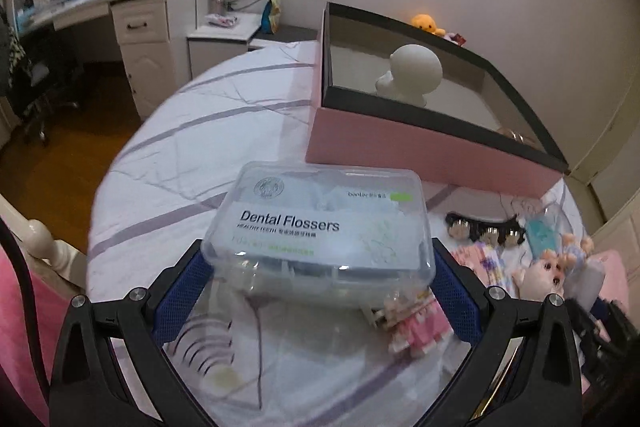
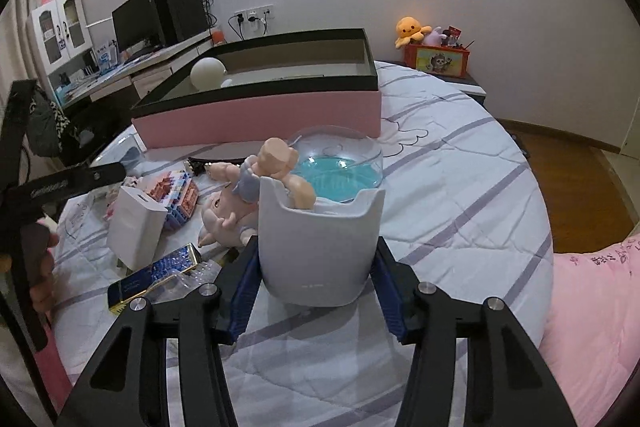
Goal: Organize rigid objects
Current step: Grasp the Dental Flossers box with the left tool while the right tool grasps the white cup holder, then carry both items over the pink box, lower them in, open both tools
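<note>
My left gripper [image 1: 318, 259] is shut on a clear plastic box [image 1: 320, 223] labelled Dental Flossers, its blue pads pressing both short sides, held above the bed. Ahead of it stands the pink storage box [image 1: 420, 147] with a black rim and a white round figure [image 1: 416, 71] inside. In the right wrist view my right gripper [image 2: 316, 251] is shut on a white tub-shaped device [image 2: 320, 247] with a clear dome and blue liquid [image 2: 340, 175]. A small doll [image 2: 276, 163] leans over its rim. The pink storage box [image 2: 256, 111] lies behind it.
Loose items lie on the striped bedsheet: a white cube [image 2: 136, 231], a blue block model [image 2: 180, 195], a blue-and-gold case [image 2: 152, 279], a pink doll [image 2: 224, 215], a black hair clip [image 1: 484, 231]. A desk [image 1: 140, 23] stands beyond the bed, a pink quilt [image 2: 592, 307] at right.
</note>
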The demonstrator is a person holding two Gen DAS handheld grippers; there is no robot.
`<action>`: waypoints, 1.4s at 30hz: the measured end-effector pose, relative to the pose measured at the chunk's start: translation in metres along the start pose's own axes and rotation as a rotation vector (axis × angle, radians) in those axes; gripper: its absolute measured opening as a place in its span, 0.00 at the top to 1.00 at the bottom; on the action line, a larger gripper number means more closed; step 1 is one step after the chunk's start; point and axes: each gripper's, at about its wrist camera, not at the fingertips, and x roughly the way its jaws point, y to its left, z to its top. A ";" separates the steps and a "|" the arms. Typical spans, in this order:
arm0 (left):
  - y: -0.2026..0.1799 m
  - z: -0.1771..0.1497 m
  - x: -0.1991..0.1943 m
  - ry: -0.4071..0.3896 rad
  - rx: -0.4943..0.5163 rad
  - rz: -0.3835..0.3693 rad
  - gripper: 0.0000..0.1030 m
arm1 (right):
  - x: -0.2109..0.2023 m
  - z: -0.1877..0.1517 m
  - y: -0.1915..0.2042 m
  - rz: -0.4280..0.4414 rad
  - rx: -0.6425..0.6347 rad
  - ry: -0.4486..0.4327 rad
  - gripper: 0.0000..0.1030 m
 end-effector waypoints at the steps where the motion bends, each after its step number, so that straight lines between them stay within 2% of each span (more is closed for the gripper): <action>1: 0.000 0.002 0.004 0.007 -0.006 0.007 0.01 | 0.001 0.001 0.000 -0.002 -0.002 0.000 0.48; 3: 0.000 0.003 0.007 0.001 0.001 0.012 0.08 | 0.005 0.001 -0.002 -0.001 -0.001 0.012 0.48; 8: -0.003 -0.003 0.000 -0.042 0.027 0.030 0.08 | 0.009 -0.001 -0.012 0.037 0.042 0.027 0.48; 13: -0.008 -0.009 -0.022 -0.103 0.051 0.066 0.09 | 0.017 0.000 -0.013 0.031 0.049 0.033 0.48; 17: -0.016 -0.015 -0.045 -0.156 0.087 0.080 0.09 | 0.009 0.002 -0.008 0.028 0.028 0.006 0.49; 21: -0.029 -0.017 -0.064 -0.202 0.126 0.083 0.08 | -0.002 0.000 -0.005 0.006 0.016 -0.003 0.49; 25: -0.043 -0.020 -0.078 -0.219 0.163 0.053 0.08 | -0.017 0.001 -0.007 -0.006 0.018 -0.016 0.49; 27: -0.049 -0.024 -0.083 -0.223 0.179 0.048 0.08 | -0.020 0.001 -0.010 0.000 0.021 0.009 0.49; 29: -0.054 -0.028 -0.084 -0.220 0.195 0.042 0.08 | -0.024 0.000 -0.016 0.054 0.039 0.037 0.49; 34: -0.060 -0.030 -0.086 -0.216 0.201 0.028 0.08 | -0.026 -0.007 -0.029 0.109 0.050 0.115 0.49; 37: -0.065 -0.028 -0.089 -0.224 0.208 0.023 0.08 | -0.037 -0.008 -0.027 0.106 0.047 0.091 0.49; 42: -0.078 -0.019 -0.092 -0.243 0.222 0.003 0.08 | -0.051 0.012 -0.017 0.093 0.036 -0.019 0.49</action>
